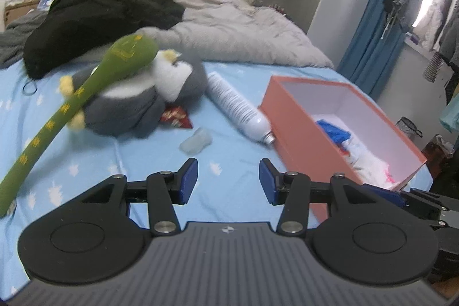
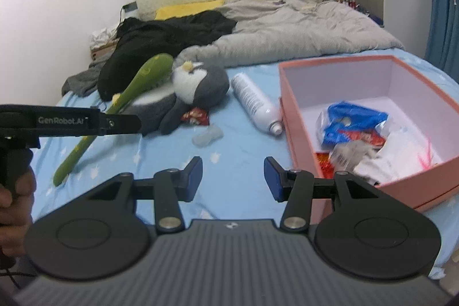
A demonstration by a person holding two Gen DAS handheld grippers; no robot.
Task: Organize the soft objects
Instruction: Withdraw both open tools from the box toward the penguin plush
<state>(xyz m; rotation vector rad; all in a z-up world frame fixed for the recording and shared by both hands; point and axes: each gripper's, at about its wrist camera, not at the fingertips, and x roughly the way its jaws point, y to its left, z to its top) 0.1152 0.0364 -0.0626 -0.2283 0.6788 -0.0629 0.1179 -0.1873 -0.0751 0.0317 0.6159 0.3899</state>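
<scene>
Grey-and-white penguin plush (image 1: 149, 93), centre left of the left wrist view, lying on the blue star-print sheet (image 1: 229, 177). A long green plush stick (image 1: 71, 102) leans across it toward the lower left. We judge both light, soft and compressible; the penguin's narrow flipper or the stick's thin shaft would suit our jaws better than the bulky body. Just beside the penguin lie a red snack wrapper (image 1: 176, 118), a translucent cap (image 1: 196, 140) and a white spray can (image 1: 238, 108), the can touching the salmon-pink box (image 2: 373, 60), which is open and partly filled. Our left gripper (image 1: 228, 181) and right gripper (image 2: 233, 179) both stand released, empty, over clear sheet; the box wall bounds the right.
</scene>
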